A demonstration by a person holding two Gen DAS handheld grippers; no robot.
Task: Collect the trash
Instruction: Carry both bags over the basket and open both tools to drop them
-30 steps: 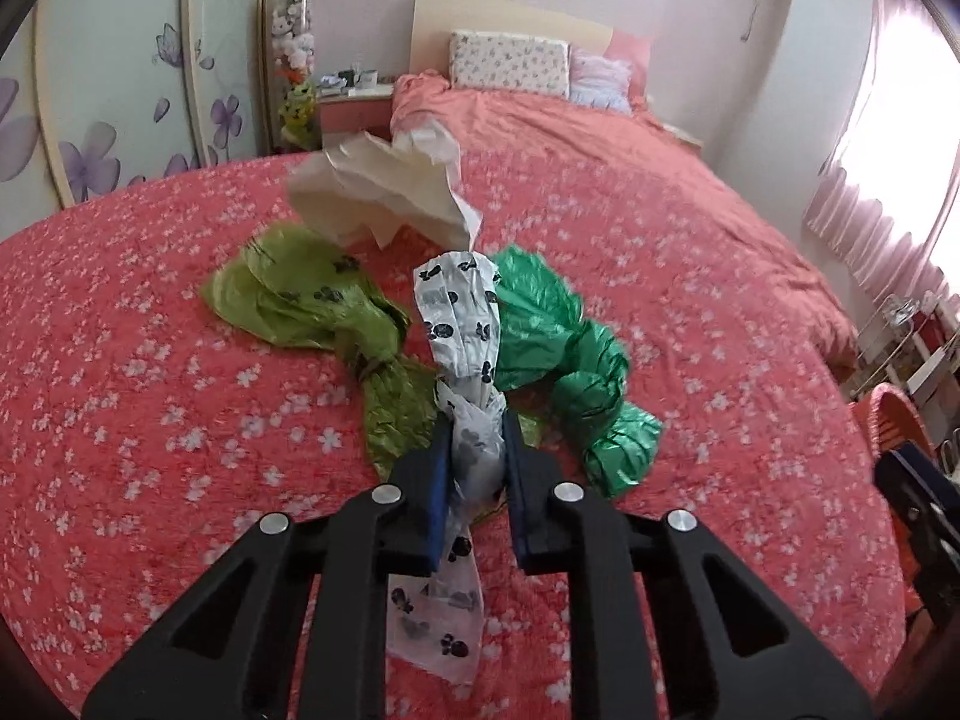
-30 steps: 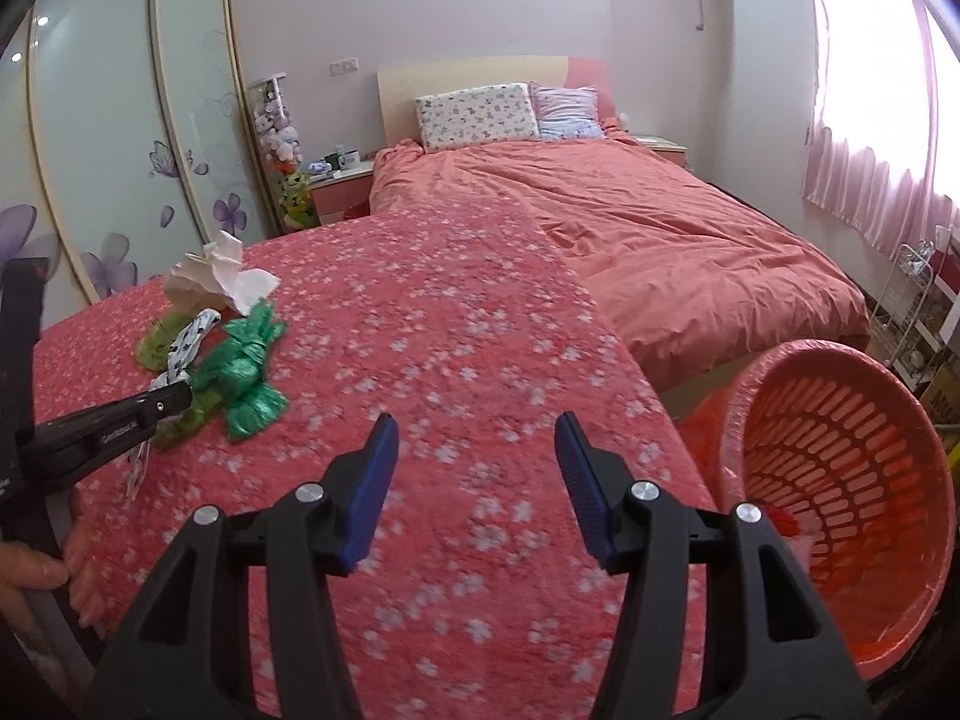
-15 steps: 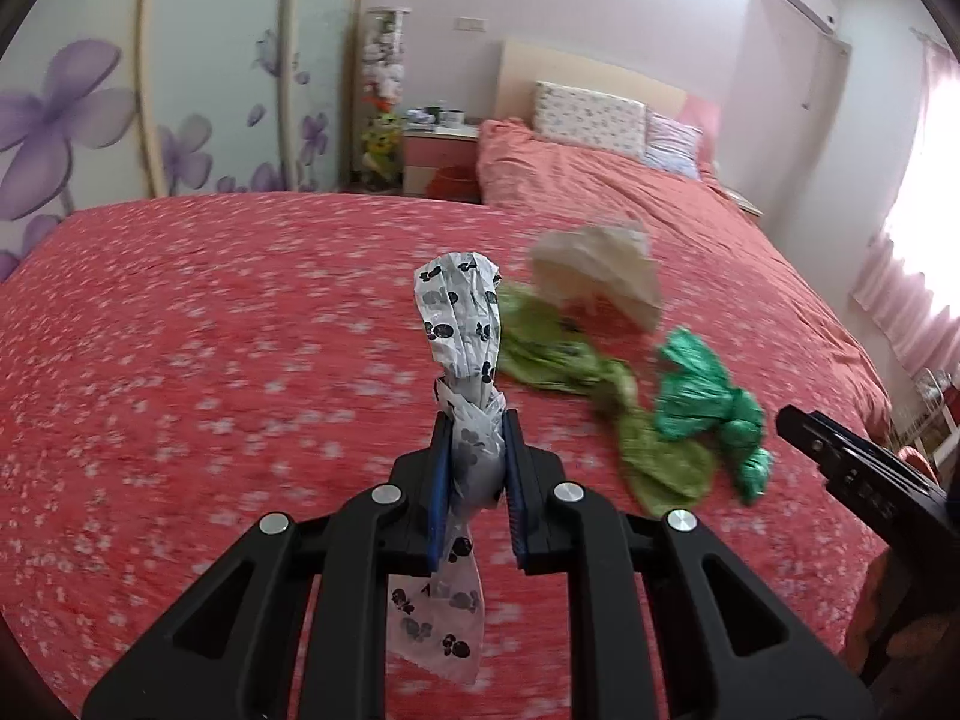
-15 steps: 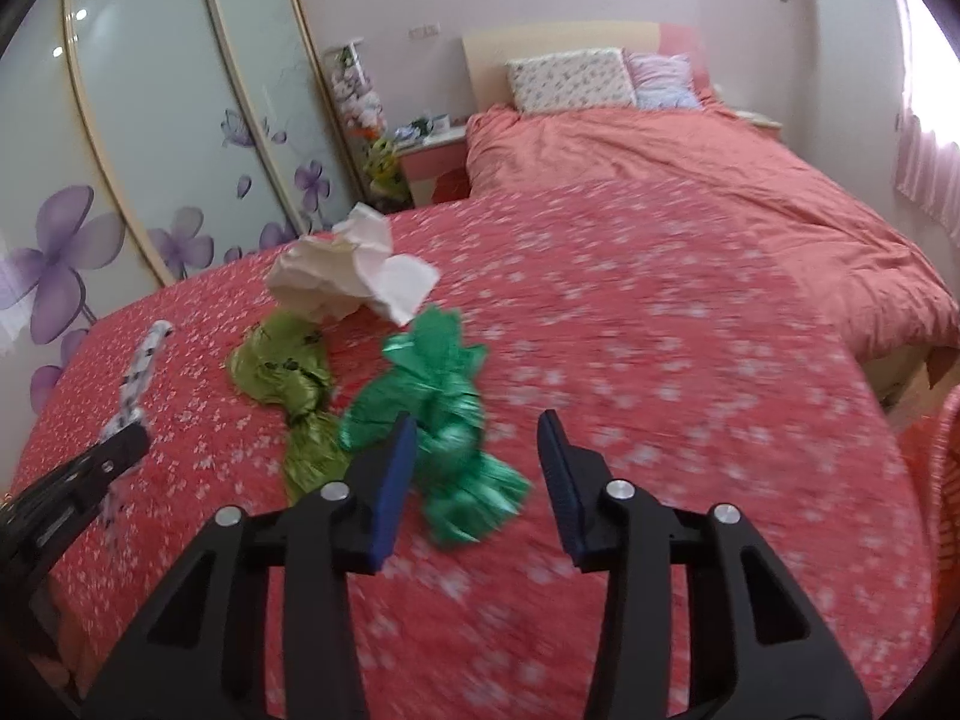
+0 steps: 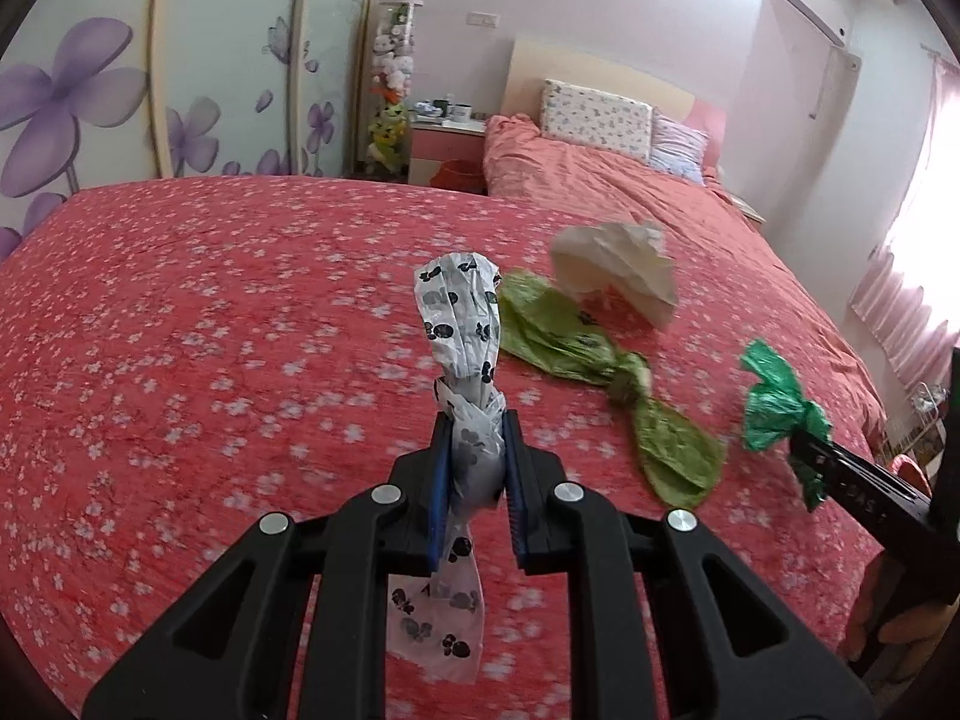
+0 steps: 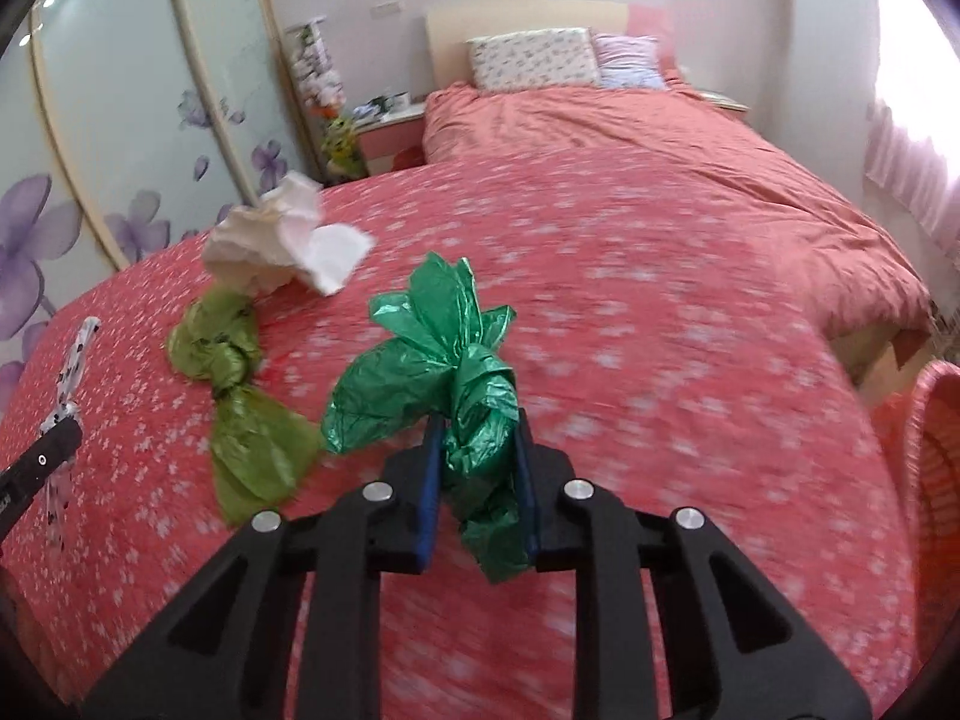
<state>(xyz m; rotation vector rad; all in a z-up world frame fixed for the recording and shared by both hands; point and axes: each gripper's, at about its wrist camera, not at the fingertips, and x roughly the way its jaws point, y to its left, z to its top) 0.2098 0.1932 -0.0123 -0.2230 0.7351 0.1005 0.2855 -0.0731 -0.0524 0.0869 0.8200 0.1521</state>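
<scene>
We had two pieces in hand: our left gripper [image 5: 475, 468] had its jaws clamped on the white printed bag [image 5: 461, 324], our right gripper [image 6: 477, 468] on the green bag [image 6: 444, 354]. Left of centre on the bed [image 6: 660, 252], the olive bag [image 6: 240, 396] and crumpled paper [image 6: 276, 240] remained; the basket [image 6: 936, 456] waited at the right edge.

The white spotted bag [image 5: 459, 324] and the dark green bag [image 6: 444, 354] are both lifted, each pinched in a gripper. The olive bag [image 6: 237, 396] and crumpled paper [image 6: 282, 240] lie on the bed, touching.
</scene>
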